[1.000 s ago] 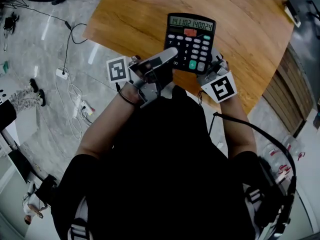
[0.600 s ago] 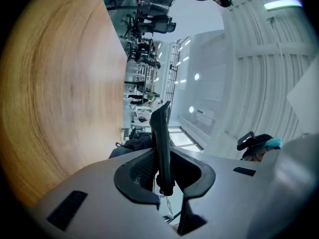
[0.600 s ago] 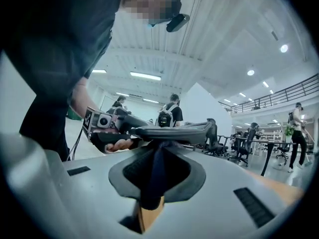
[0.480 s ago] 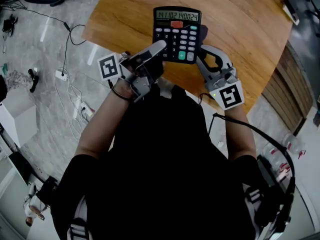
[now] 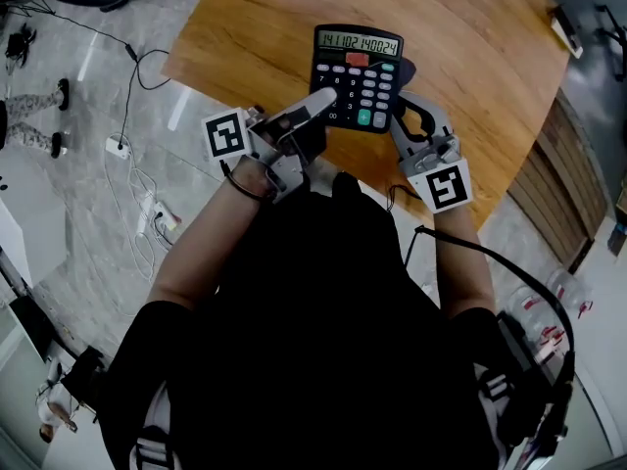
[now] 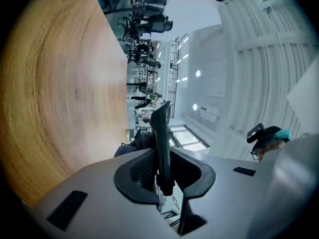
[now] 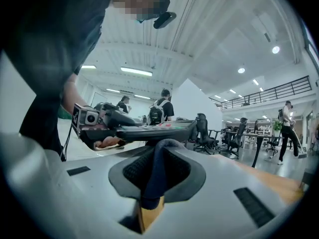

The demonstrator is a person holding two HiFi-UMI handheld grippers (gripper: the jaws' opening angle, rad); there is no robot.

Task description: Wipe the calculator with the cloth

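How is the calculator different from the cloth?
The calculator is black, flat and covered in buttons; the cloth is dark blue and bunched up. The calculator is gripped by the left tongs; the cloth by the right tongs. Both are dark and held off the table.

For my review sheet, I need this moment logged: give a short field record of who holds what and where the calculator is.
left gripper: shut on calculator, at its lower-left edge
right gripper: shut on dark blue cloth
calculator: held over wooden table, keys up, digits on display
cloth: by calculator's right side; contact unclear
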